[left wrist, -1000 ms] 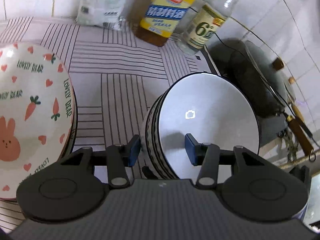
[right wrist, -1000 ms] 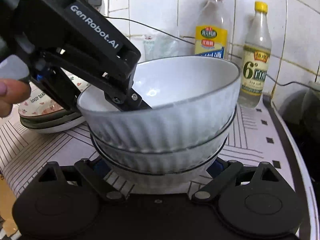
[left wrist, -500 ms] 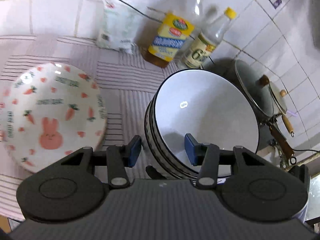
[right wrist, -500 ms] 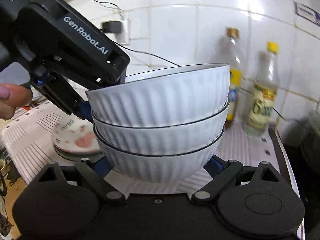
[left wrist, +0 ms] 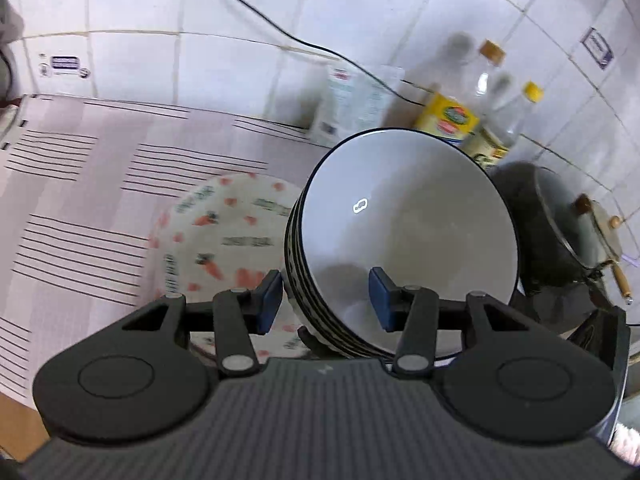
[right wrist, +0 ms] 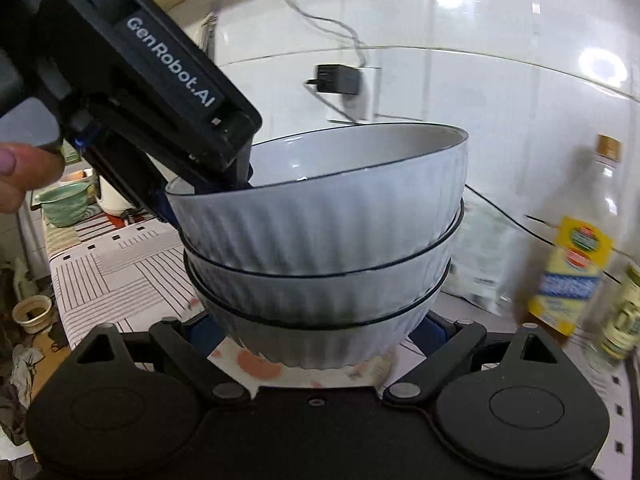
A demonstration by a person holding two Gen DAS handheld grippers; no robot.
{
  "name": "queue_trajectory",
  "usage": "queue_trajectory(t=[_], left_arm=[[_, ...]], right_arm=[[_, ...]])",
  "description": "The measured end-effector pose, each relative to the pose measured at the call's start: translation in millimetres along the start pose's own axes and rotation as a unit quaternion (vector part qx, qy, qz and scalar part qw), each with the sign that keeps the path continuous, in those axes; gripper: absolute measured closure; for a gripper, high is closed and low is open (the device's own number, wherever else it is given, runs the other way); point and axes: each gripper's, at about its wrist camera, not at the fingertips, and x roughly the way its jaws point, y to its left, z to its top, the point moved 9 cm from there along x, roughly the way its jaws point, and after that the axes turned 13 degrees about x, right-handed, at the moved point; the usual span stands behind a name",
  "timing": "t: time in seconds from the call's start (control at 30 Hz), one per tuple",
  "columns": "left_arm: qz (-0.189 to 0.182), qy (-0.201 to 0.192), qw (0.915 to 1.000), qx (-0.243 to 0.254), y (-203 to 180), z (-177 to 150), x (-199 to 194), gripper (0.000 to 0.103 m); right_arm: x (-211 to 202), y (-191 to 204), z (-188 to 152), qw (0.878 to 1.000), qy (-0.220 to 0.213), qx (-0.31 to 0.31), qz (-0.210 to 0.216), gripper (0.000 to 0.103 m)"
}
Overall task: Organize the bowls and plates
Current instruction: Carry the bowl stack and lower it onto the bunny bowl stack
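White wall tiles (left wrist: pixel 240 60) behind; left gripper (left wrist: pixel 324 300) clamps bowl stack (left wrist: pixel 408 236) rim; right gripper (right wrist: pixel 316 336) seemingly grips its base.

Stacked bowls (left wrist: pixel 408 232) above plates (left wrist: pixel 224 236), bottles (right wrist: pixel 576 264) behind right.

White tiled wall (left wrist: pixel 240 64) with glare, socket (right wrist: pixel 352 96) and cable (left wrist: pixel 280 32); striped counter cover (left wrist: pixel 80 200); bottles (left wrist: pixel 452 116) and dark pot (left wrist: pixel 552 232) at the wall.
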Motion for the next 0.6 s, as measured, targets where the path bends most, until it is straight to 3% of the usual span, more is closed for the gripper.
queue_trajectory(t=[0.2,0.6], left_arm=[[0.029,0.023,0.9993,0.007,33,1,8,0.057],[0.017,0.068,0.9975,-0.006,69,-8,54,0.058]], right_arm=[[36,18,-2,1.0,0.015,-0.007,0.018,0.007],[85,12,-22,0.998,0.065,0.001,0.014,0.007]])
